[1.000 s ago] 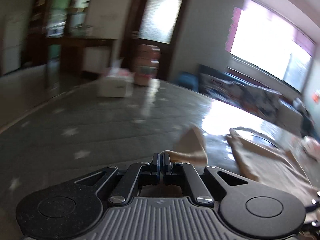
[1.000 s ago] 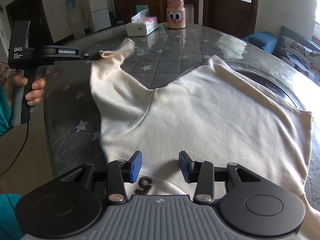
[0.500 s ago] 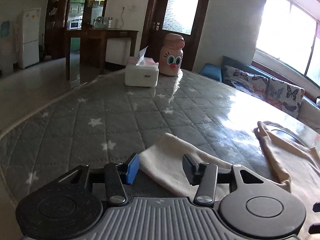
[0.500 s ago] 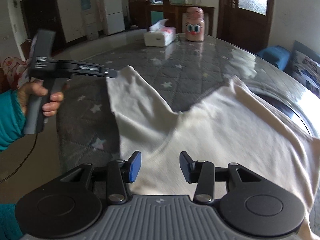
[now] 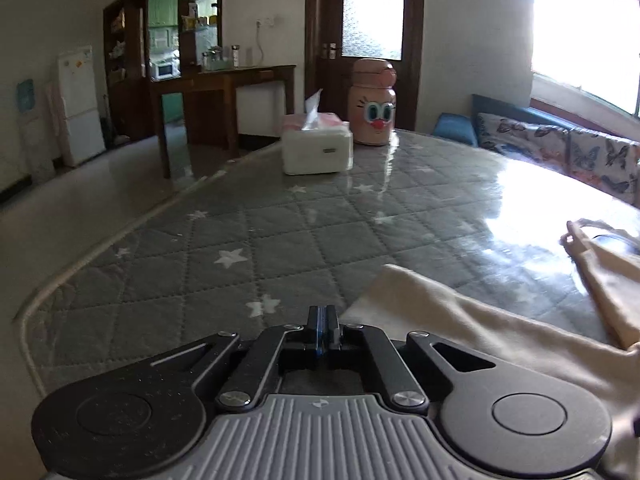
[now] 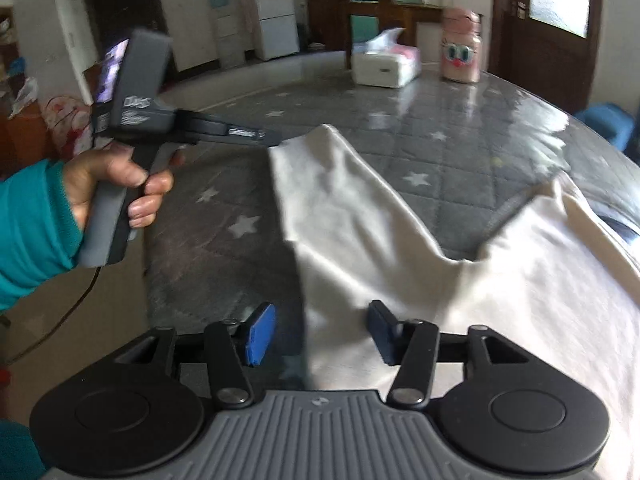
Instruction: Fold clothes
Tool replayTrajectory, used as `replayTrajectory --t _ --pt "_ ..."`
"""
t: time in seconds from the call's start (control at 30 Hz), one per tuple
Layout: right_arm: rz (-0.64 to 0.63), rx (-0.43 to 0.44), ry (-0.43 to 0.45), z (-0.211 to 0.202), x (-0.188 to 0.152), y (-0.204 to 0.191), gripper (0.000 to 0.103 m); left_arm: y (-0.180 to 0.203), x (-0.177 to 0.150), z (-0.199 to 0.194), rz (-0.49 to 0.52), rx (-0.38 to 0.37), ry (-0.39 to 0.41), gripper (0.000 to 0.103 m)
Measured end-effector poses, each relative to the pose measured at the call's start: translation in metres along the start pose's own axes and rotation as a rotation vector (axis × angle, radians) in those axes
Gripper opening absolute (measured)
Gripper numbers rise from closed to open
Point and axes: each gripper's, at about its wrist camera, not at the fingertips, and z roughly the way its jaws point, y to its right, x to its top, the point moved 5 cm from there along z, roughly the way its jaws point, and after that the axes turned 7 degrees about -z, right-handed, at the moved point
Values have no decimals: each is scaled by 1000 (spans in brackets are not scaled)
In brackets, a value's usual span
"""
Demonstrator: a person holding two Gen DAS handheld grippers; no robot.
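Note:
A cream shirt [image 6: 500, 280] lies spread on the grey star-quilted table [image 6: 420, 152], one sleeve [image 6: 332, 184] stretched out to the left. It also shows in the left wrist view [image 5: 480, 320]. My left gripper [image 5: 324, 320] is shut with nothing between its fingers, just left of the sleeve's edge; in the right wrist view the left gripper [image 6: 276, 142] sits at the sleeve's upper corner. My right gripper [image 6: 320, 332] is open, low over the shirt's left edge.
A white tissue box [image 5: 316, 148] and a pink cartoon-face bottle [image 5: 372, 108] stand at the table's far end. The table edge [image 5: 80, 264] runs along the left. A sofa with cushions [image 5: 560, 148] stands to the right.
My left gripper let go of the sleeve, opened, then shut empty beside it. The sleeve now lies flat. My right gripper moved left toward the shirt's edge, still open.

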Motion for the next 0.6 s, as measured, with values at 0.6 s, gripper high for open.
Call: replayTrajectory --t 0.6 --pt "219 -235 -14 -89 -68 76 53 110 0 -52 59 -455 -87 3"
